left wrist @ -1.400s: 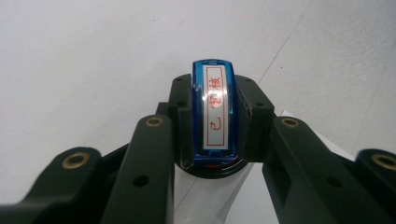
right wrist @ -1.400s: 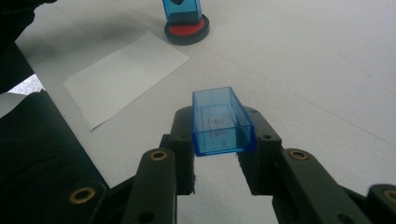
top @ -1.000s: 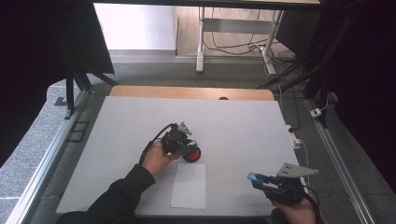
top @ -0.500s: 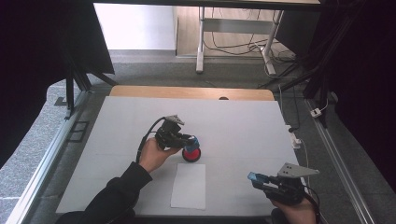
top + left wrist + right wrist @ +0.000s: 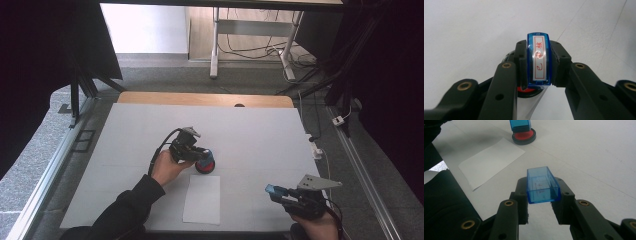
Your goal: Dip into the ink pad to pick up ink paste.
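- The left gripper [image 5: 192, 150] had its jaws closed on a blue stamp [image 5: 539, 60], whose clear top window showed red characters, and held it upright over the red ink pad [image 5: 523, 136] near the middle of the counter [image 5: 260, 135]; judging by that pose, the stamp was being pressed down to take up ink.
- The right gripper [image 5: 290, 196], at the near right of the counter, had its jaws closed on the sides of a clear blue cap [image 5: 542, 185], open end up; it was probably the stamp's cover, kept clear of the work.
- A white sheet of paper [image 5: 202, 198] lay flat just near of the ink pad, likely placed there to receive the mark.
- The counter was pale grey with a wooden strip along its far edge.
- Beyond it were grey carpet, a white desk frame [image 5: 216, 42] with trailing cables, and dark curtains on both sides.
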### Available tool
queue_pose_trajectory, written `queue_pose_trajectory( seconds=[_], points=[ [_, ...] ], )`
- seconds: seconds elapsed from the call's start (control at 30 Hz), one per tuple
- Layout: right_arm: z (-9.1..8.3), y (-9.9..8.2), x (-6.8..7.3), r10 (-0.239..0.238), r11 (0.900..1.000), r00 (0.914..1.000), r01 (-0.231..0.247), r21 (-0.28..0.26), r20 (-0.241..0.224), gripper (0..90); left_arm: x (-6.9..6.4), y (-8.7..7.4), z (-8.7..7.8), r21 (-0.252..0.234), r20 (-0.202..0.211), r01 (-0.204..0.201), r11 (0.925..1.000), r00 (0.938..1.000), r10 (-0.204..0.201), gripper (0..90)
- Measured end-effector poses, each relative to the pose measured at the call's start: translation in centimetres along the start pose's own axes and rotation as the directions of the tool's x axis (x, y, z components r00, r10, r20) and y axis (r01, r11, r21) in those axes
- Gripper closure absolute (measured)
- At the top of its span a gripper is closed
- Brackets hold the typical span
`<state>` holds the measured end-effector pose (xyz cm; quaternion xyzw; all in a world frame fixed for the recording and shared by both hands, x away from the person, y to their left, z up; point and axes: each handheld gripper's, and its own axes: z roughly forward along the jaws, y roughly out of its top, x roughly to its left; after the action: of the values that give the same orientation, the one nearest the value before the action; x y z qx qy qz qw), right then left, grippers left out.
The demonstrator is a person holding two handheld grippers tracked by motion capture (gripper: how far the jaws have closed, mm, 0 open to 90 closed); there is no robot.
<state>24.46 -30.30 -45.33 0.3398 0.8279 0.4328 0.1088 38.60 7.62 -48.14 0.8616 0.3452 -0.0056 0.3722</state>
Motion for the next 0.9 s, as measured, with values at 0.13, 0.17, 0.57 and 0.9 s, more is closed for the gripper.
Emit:
queue_pose_trajectory(
  seconds=[0.13,0.17,0.57,0.9],
  points=[
    [0.0,0.0,0.0,0.001,1.0000,1.0000,-0.001,-0.001,0.000,68.7,0.2,-0.1,0.3,0.011,0.000,0.012,0.9999,0.9999,-0.012,70.4],
    [0.0,0.0,0.0,0.001,1.0000,1.0000,-0.001,0.000,0.000,68.7,0.3,-0.1,0.4,0.013,0.001,0.015,0.9998,0.9999,-0.015,70.4],
    [0.0,0.0,0.0,0.000,1.0000,1.0000,0.000,0.000,0.000,68.7,-0.8,-0.1,0.8,0.038,-0.061,-0.055,0.9978,0.9965,0.057,70.8],
    [0.0,0.0,0.0,-0.002,1.0000,1.0000,0.002,0.001,0.001,68.7,-2.9,0.0,1.2,0.078,-0.168,-0.160,0.9840,0.9708,0.171,70.9]
  ],
)
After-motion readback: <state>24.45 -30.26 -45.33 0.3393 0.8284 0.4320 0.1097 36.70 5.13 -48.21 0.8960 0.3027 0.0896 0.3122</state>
